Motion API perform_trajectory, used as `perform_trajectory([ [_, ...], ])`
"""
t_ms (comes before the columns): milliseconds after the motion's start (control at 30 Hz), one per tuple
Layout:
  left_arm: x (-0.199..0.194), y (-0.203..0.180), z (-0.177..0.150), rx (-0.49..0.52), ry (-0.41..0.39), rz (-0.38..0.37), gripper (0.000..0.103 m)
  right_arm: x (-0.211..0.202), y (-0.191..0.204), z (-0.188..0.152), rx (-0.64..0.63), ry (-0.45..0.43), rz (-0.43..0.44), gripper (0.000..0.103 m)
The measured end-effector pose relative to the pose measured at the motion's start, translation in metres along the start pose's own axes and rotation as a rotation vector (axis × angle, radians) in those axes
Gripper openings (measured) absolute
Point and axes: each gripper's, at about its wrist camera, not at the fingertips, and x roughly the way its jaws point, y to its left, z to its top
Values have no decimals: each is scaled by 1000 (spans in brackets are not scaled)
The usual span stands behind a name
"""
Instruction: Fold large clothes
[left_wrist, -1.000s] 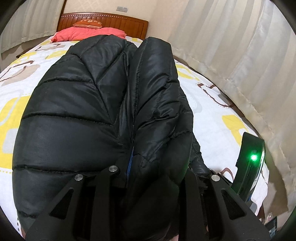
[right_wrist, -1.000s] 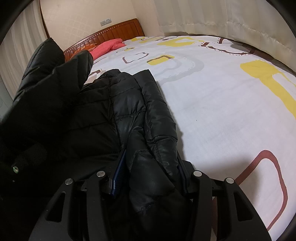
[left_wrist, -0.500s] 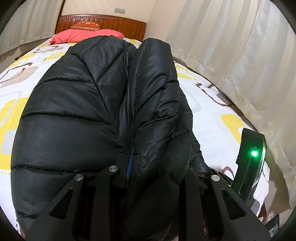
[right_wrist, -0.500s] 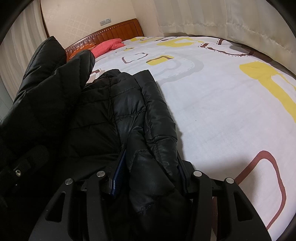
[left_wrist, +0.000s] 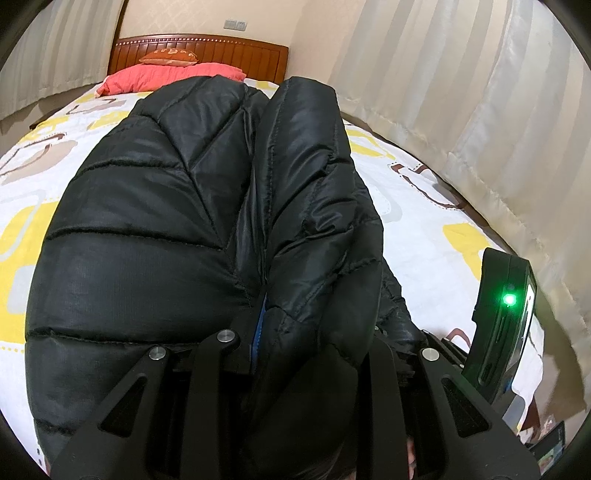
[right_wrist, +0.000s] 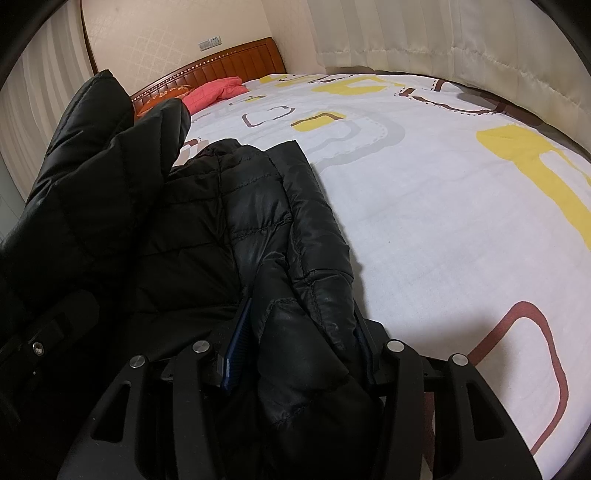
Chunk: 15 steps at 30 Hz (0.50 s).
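Observation:
A black quilted puffer jacket (left_wrist: 177, 229) lies on the bed and fills most of the left wrist view. My left gripper (left_wrist: 314, 332) is shut on a thick bunched fold of it, raised off the sheet. In the right wrist view the jacket (right_wrist: 229, 221) lies at the left of the bed, and my right gripper (right_wrist: 303, 325) is shut on another padded edge of it; a blue pad (right_wrist: 236, 354) shows beside the fabric. The lifted part held by the left hand stands at the far left (right_wrist: 92, 166). The right gripper's body with a green light (left_wrist: 506, 314) shows at the right of the left view.
The bed sheet (right_wrist: 424, 221) is white with yellow, grey and brown shapes. A wooden headboard (left_wrist: 221, 48) with a red pillow (left_wrist: 162, 77) and an orange cushion stands at the far end. Pale curtains (left_wrist: 461, 110) hang along the bed's right side.
The left view has shifted a little, with the headboard and lifted jacket part sitting slightly lower in frame. The right view is the same; both grips hold.

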Motion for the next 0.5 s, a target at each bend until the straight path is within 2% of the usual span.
perform_trajectory([
  [200, -7, -9, 2, 22, -9, 15, 26, -10, -4, 2, 5, -1, -11, 51],
  [300, -17, -16, 5, 42, -21, 30, 31, -19, -6, 4, -4, -2, -18, 51],
  [367, -29, -20, 8, 28, -38, 7, 49, -28, -7, 4, -9, -4, -25, 51],
  [433, -41, -22, 10, 6, -60, -24, 59, -36, -8, 4, -10, -7, -24, 51],
  [500, -55, -25, 13, -1, -77, -32, 59, -45, -8, 4, -17, -10, -26, 51],
])
